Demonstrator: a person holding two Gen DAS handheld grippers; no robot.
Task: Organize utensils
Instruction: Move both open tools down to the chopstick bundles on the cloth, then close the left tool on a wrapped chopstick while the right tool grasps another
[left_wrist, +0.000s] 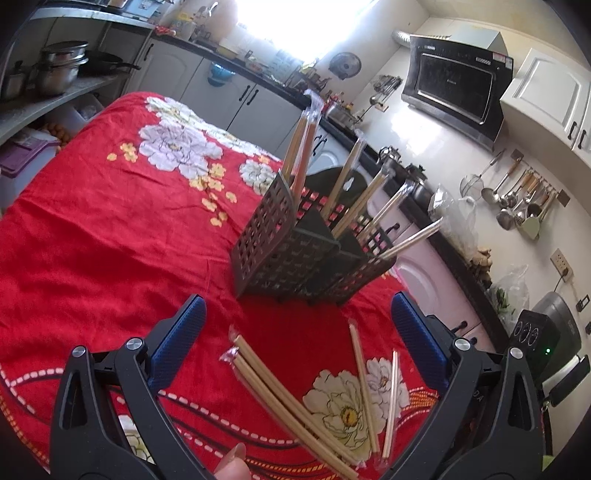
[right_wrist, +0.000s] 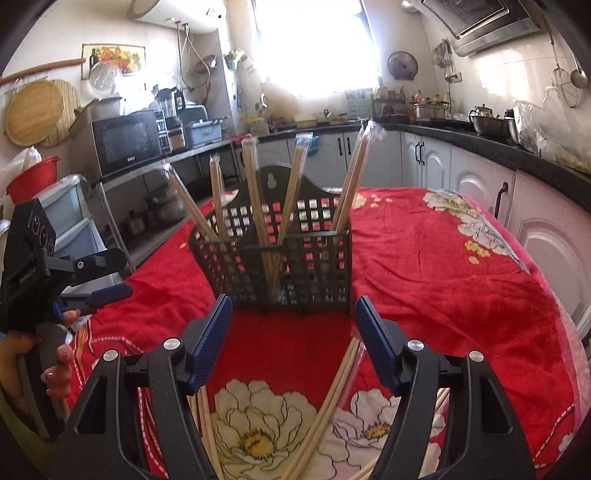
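Left wrist view shows our left hand-held gripper (left_wrist: 295, 328) with jaws apart and empty above loose pale wooden chopsticks in clear plastic sleeves (left_wrist: 291, 402) lying on the red flowered cloth of the tabletop (left_wrist: 110, 240), near the dark perforated plastic utensil caddy (left_wrist: 295, 254) already holding several wrapped pairs. Our right hand-held gripper (right_wrist: 293, 332) is likewise apart and empty over more chopsticks (right_wrist: 336, 387). We judge them light, stiff and slippery in their wrap, best pinched crosswise near mid-length

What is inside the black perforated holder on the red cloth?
Wrapped chopstick pairs stand leaning inside the holder, spread over its compartments. Their lower ends are mostly hidden behind its walls.
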